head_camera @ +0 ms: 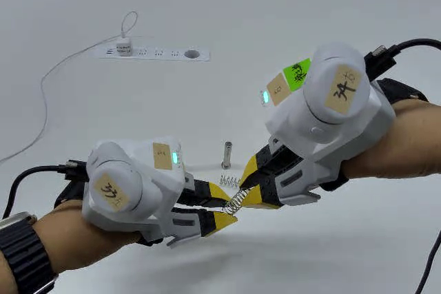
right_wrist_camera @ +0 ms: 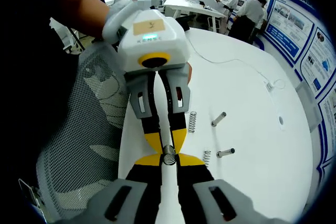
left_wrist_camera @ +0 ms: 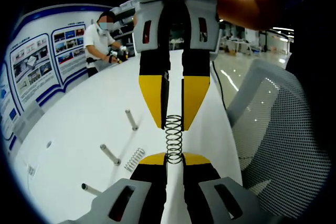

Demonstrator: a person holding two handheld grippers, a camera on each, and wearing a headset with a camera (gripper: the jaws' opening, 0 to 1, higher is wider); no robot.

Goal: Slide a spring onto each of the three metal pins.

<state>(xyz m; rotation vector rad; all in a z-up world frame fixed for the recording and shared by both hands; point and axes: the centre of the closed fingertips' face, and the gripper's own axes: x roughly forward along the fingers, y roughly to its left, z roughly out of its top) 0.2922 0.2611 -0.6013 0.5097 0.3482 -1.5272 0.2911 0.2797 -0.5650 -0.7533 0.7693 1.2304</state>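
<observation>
White workbench (head_camera: 310,25), mesh chair (left_wrist_camera: 283,129), apparently posters (left_wrist_camera: 37,66).

Left gripper (head_camera: 229,209) and right gripper (head_camera: 242,191) faced tip to tip, both pinching the held spring (head_camera: 236,200), closing the gap. Just behind stood an upright metal pin (head_camera: 227,154) beside a loose spring (head_camera: 229,181); bare white table (head_camera: 103,115) lay open either side.

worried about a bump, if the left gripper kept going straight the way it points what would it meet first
The left gripper pinches the spring, which runs straight ahead into the right gripper, facing it head on. Going on would squash the spring, then likely meet that gripper's yellow tips.
</observation>
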